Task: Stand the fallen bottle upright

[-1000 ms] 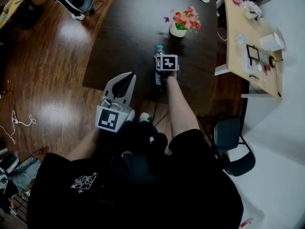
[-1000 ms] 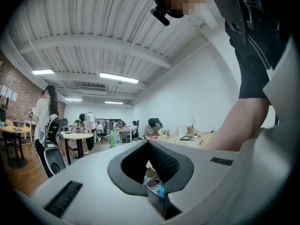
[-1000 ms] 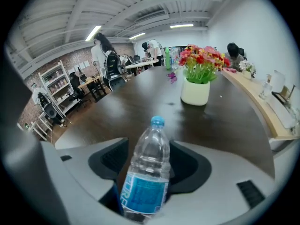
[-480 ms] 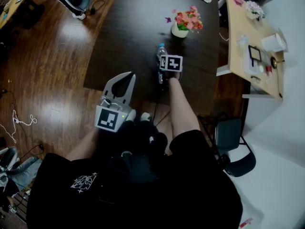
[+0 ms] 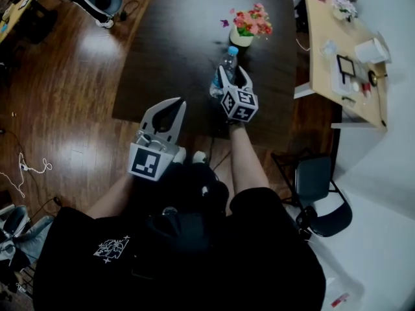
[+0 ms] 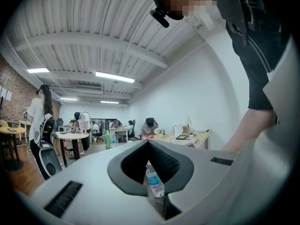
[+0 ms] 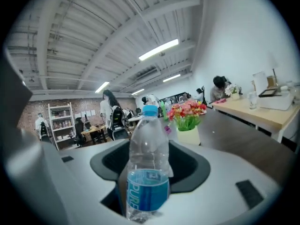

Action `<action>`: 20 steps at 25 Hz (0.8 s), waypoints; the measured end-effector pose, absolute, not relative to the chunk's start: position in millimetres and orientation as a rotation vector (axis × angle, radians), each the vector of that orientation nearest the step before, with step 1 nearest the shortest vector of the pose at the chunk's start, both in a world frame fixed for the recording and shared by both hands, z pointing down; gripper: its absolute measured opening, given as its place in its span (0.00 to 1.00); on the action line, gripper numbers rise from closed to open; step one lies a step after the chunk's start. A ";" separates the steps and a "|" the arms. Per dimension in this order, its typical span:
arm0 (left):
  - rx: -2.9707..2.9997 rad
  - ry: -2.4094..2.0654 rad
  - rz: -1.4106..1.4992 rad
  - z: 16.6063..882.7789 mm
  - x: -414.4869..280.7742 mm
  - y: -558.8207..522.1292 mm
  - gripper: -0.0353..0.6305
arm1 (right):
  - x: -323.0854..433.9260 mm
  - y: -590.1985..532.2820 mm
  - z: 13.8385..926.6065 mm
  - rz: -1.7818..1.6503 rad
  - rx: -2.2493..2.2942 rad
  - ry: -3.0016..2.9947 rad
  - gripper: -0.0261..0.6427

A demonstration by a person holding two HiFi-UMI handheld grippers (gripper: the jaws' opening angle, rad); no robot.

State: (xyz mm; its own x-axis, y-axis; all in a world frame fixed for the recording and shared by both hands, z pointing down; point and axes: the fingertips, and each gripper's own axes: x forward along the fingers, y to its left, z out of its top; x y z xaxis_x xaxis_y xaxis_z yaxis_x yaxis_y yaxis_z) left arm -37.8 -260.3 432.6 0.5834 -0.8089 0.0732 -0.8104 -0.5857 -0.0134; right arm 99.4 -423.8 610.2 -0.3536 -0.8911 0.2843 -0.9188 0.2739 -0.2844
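A clear water bottle (image 5: 224, 69) with a blue cap and blue label hangs over the near edge of the dark table (image 5: 175, 37), cap up and leaning slightly. My right gripper (image 5: 235, 76) is shut on its lower body. In the right gripper view the bottle (image 7: 146, 163) stands nearly upright between the jaws, pads against its sides. My left gripper (image 5: 172, 102) is held off the table to the left, its fingertips touching and nothing in them. Through its lower gap in the left gripper view (image 6: 149, 143) the bottle (image 6: 153, 183) shows ahead.
A white pot of pink flowers (image 5: 245, 32) stands on the table just beyond the bottle. A light wooden desk (image 5: 321, 70) with small items is at the right, a black chair (image 5: 318, 190) below it. Wooden floor lies to the left, with cables (image 5: 29, 167).
The right gripper has risen and tipped up with the bottle, which went from lying flat under the gripper to cap-up. The left gripper stayed where it was.
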 end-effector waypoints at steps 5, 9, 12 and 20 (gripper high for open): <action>2.770 -1.415 0.147 443.6 -41.7 -248.9 0.05 | 92.8 -405.2 603.2 0.413 1.823 -2.481 0.47; 2.782 -1.393 0.145 448.3 -39.8 -242.9 0.05 | 89.2 -398.9 585.5 0.197 1.870 -2.494 0.47; 2.776 -1.383 0.112 457.2 -36.9 -241.6 0.05 | 88.1 -400.1 586.3 0.058 1.890 -2.478 0.47; 2.806 -1.392 0.055 475.1 -20.5 -244.4 0.05 | 81.8 -384.0 596.6 -0.020 1.901 -2.532 0.48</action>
State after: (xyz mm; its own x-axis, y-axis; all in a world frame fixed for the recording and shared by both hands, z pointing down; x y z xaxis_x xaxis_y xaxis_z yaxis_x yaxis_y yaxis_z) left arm -20.5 -244.4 475.1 0.6046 -0.7958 0.0353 -0.7961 -0.6051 -0.0073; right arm 81.8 -384.0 596.6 -0.2788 -0.9600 -0.0270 -0.9603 0.2790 -0.0045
